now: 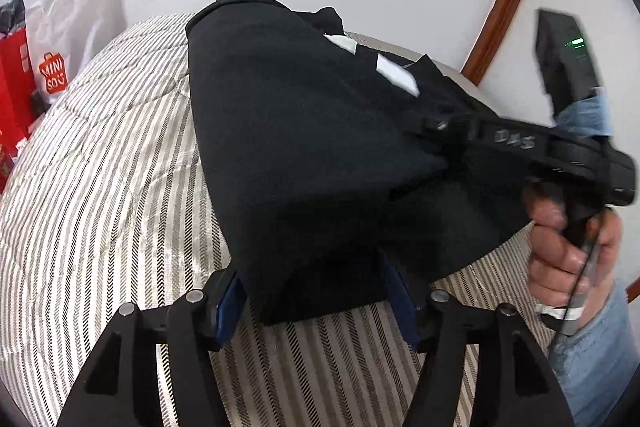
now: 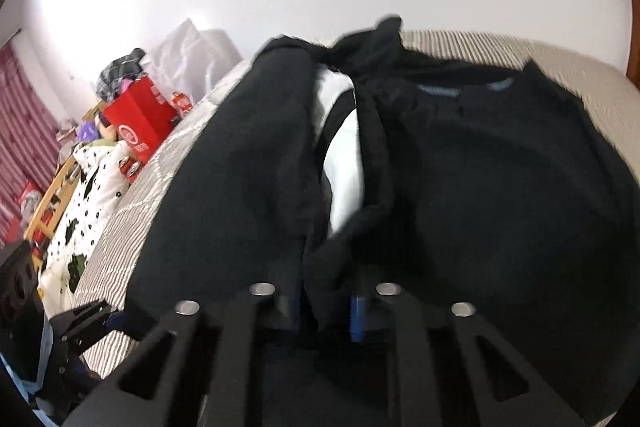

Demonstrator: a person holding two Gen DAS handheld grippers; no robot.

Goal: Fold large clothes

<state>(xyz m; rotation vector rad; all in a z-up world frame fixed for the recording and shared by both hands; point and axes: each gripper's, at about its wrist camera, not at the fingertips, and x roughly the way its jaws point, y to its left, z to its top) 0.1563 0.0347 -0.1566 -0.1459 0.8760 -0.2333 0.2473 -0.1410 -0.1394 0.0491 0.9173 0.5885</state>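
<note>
Garment, black, lies partly folded on the bed. My left tongs gape around its corner; my right tongs pinch a fold. More folding remains.

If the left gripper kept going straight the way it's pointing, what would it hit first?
Probably the black folded garment: its near edge already lies between the left gripper's open jaws, on the striped quilted bedcover. Depth is uncertain.
</note>
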